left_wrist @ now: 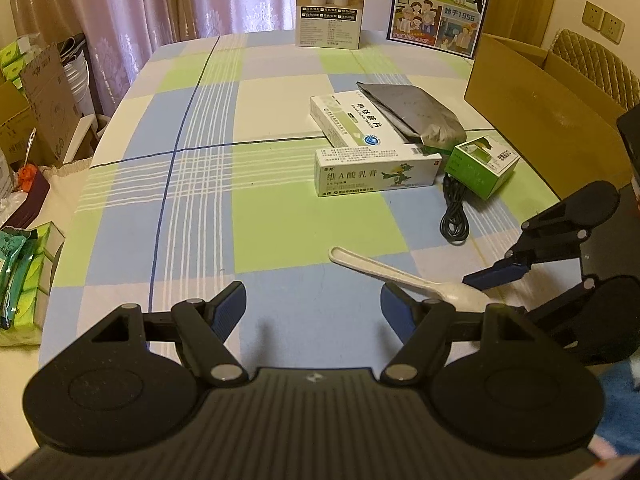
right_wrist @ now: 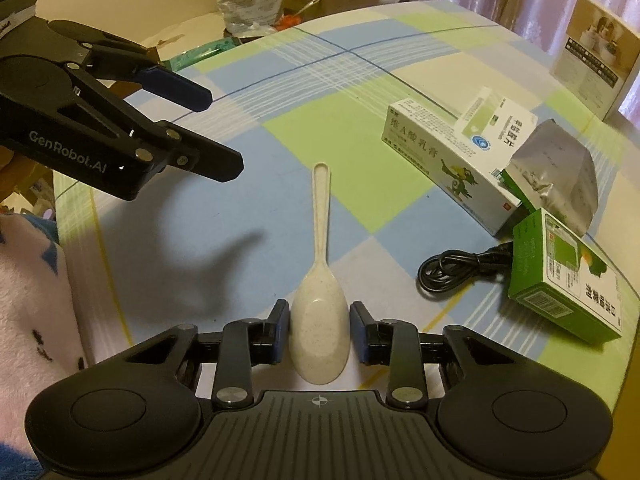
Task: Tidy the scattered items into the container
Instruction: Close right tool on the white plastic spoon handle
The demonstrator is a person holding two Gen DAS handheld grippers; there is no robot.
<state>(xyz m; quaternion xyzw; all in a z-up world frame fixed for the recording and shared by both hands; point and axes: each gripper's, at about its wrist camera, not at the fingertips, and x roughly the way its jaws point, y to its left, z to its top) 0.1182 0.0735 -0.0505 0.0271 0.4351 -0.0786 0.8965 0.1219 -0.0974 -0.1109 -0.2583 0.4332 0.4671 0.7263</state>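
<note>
Right gripper (right_wrist: 319,330) straddles the bowl of the spoon (right_wrist: 320,312); jaws just beside it on both sides, contact not clear, so cannot tell if it grasps. Spoon lies flat on the desk (right_wrist: 224,216), handle pointing far. Left gripper (left_wrist: 312,304) released, jaws wide apart, hovering near the desk's near edge. Cream box (left_wrist: 378,174), green box (left_wrist: 482,164), cable (left_wrist: 454,212) and foil bag (left_wrist: 416,114) cluster right. Cardboard container (left_wrist: 532,120) far right.
</note>
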